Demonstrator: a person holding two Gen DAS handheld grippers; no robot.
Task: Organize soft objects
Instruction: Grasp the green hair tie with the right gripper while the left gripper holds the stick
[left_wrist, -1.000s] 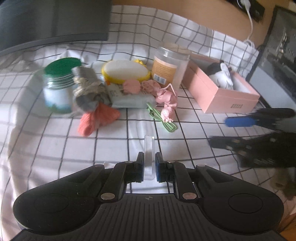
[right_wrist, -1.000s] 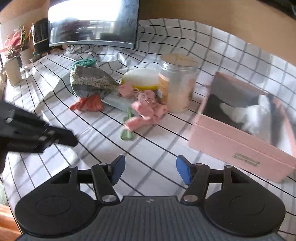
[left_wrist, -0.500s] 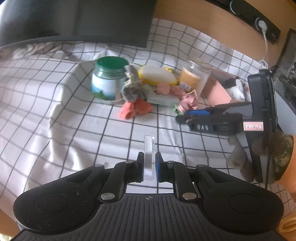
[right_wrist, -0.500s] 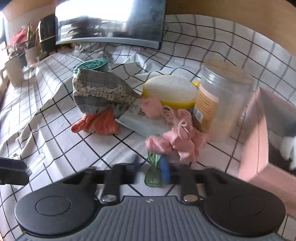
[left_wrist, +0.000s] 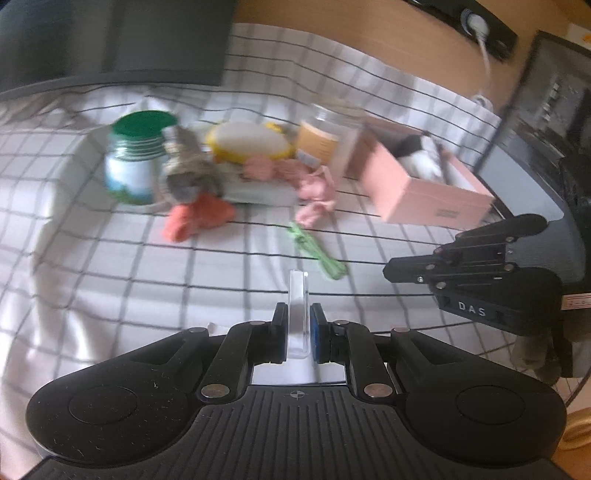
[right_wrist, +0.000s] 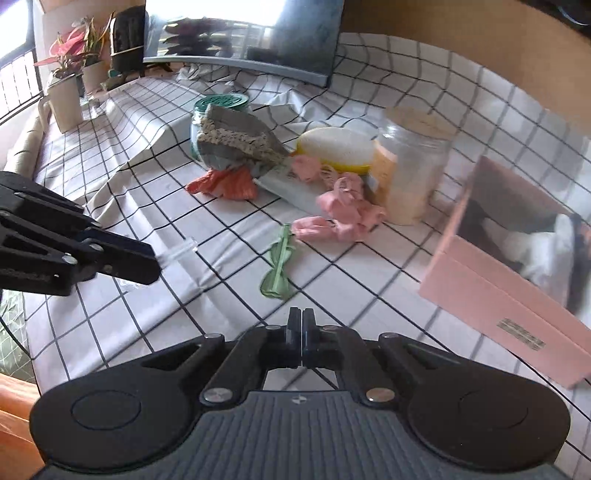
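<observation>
My left gripper (left_wrist: 298, 321) is shut on a small clear plastic tube (left_wrist: 297, 302); in the right wrist view the tube (right_wrist: 177, 249) sticks out of that gripper (right_wrist: 147, 262). My right gripper (right_wrist: 301, 321) has its jaws closing until they meet, with nothing between them. It hovers just short of a green ribbon (right_wrist: 279, 266) on the checked cloth. Beyond lie pink fabric flowers (right_wrist: 340, 218), an orange cloth (right_wrist: 225, 182) and a grey patterned pouch (right_wrist: 236, 144). An open pink box (right_wrist: 517, 306) at the right holds a white and black soft thing (right_wrist: 543, 247).
A yellow-and-white sponge (right_wrist: 336, 147), a clear jar with a tan label (right_wrist: 410, 166) and a green-lidded jar (right_wrist: 221, 101) stand behind the soft things. A monitor (right_wrist: 240, 33) lines the back edge. Potted plants (right_wrist: 70, 96) stand far left.
My right gripper went from open to shut; it dipped close to the green ribbon and pink flowers, then drew back with nothing in it. The left gripper still grips the clear tube.
</observation>
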